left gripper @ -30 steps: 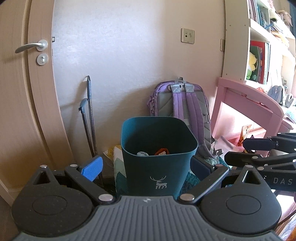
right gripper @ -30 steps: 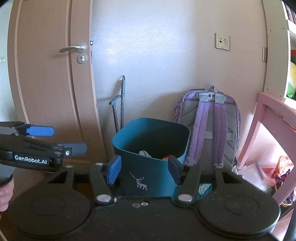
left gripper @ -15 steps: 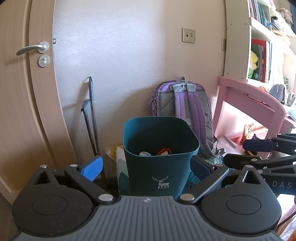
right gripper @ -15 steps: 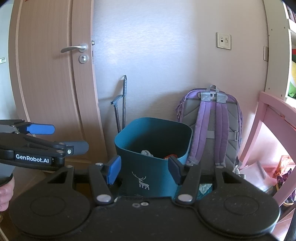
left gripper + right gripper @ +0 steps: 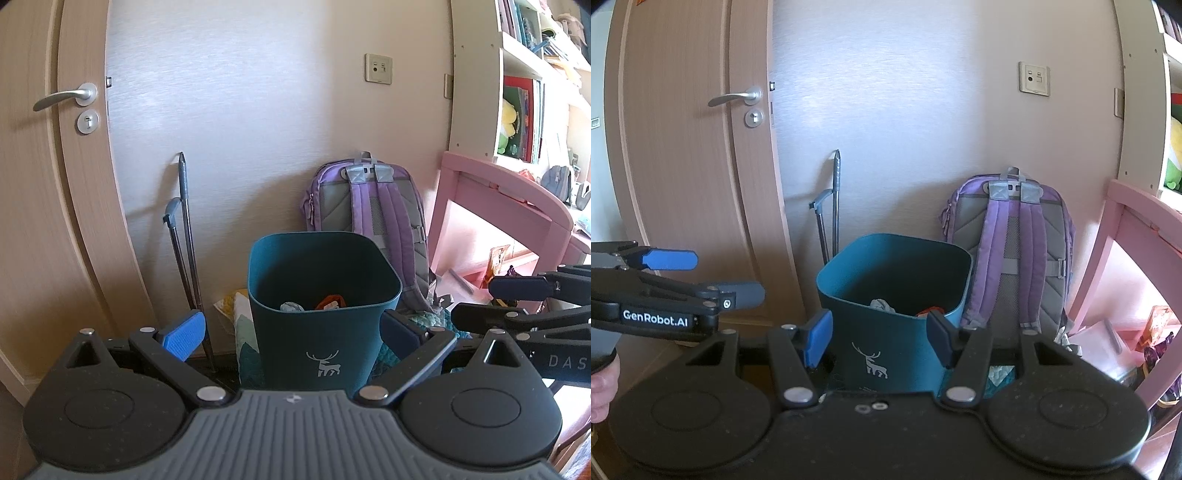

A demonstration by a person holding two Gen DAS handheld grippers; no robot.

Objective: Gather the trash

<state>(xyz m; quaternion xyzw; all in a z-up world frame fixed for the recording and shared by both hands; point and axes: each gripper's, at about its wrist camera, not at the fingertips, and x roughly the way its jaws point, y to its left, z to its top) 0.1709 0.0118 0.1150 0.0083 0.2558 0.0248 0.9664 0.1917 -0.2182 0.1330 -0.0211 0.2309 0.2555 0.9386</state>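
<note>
A teal bin (image 5: 325,332) with a white deer print stands on the floor by the wall, straight ahead of both grippers. Inside it lie a grey crumpled piece (image 5: 291,306) and an orange piece (image 5: 328,301). My left gripper (image 5: 291,334) is open, with nothing between its blue pads; the bin stands beyond them. From the right wrist view the left gripper (image 5: 701,277) shows side-on at the left, its fingers apart. My right gripper (image 5: 879,343) is also open and empty, short of the bin (image 5: 894,295). It shows again as the right gripper (image 5: 509,301) at the right edge of the left wrist view.
A purple backpack (image 5: 369,210) leans on the wall behind the bin. Two metal poles (image 5: 184,229) stand left of it, beside a wooden door (image 5: 48,184). A pink desk (image 5: 498,192) and bookshelves (image 5: 524,110) fill the right. A patterned cloth (image 5: 240,317) lies at the bin's base.
</note>
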